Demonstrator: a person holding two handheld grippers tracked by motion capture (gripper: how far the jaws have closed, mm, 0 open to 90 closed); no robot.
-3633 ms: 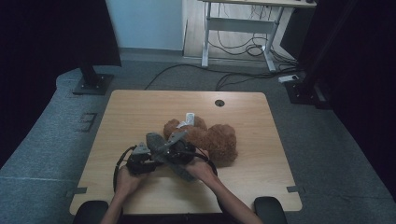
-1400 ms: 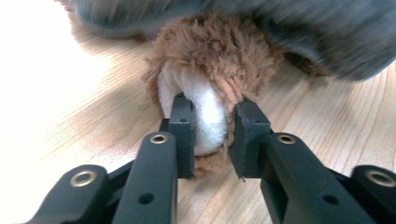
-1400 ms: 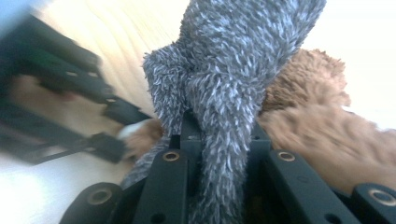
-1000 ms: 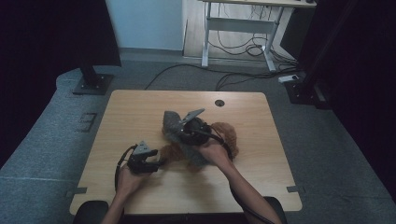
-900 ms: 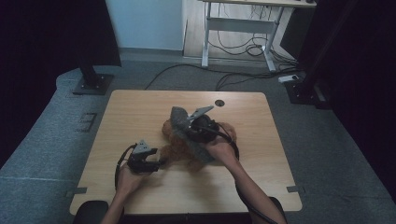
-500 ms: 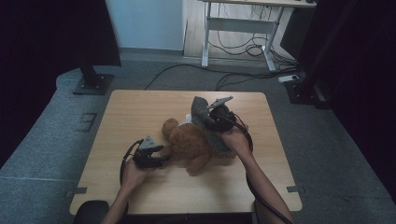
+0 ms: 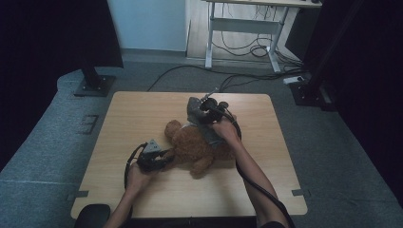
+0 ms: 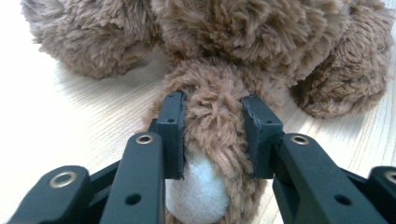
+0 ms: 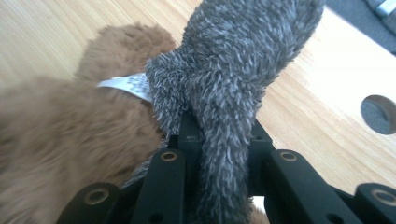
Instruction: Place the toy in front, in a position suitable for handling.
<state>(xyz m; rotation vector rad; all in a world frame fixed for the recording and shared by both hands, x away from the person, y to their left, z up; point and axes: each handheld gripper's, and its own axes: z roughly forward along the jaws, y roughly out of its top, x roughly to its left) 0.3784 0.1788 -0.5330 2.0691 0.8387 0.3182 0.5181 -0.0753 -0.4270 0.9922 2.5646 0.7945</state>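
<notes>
Left claw (image 8: 212, 135) clamped on one limb of the brown plush teddy bear (image 7: 197, 147): jaws have just been closing, pads now press the fur both sides, white felt paw pad sits between them close to the claw body. Rest of the bear lies just ahead of that claw on the light wooden worktop (image 7: 138, 116), body and a second limb beyond the jaw tips. Right claw (image 9: 219, 140) narrow, gripping a fold of grey fuzzy fabric garment (image 9: 233, 70); the fabric rises out of the jaws and bunches above them. White sewn-in label (image 9: 126, 84) just left of that claw, against brown fur. Round cable hole (image 9: 379, 114) in the worktop off to its right. In the high view the right claw (image 7: 211, 108) is at the bear's far side, left claw (image 7: 159, 159) at its near side.
</notes>
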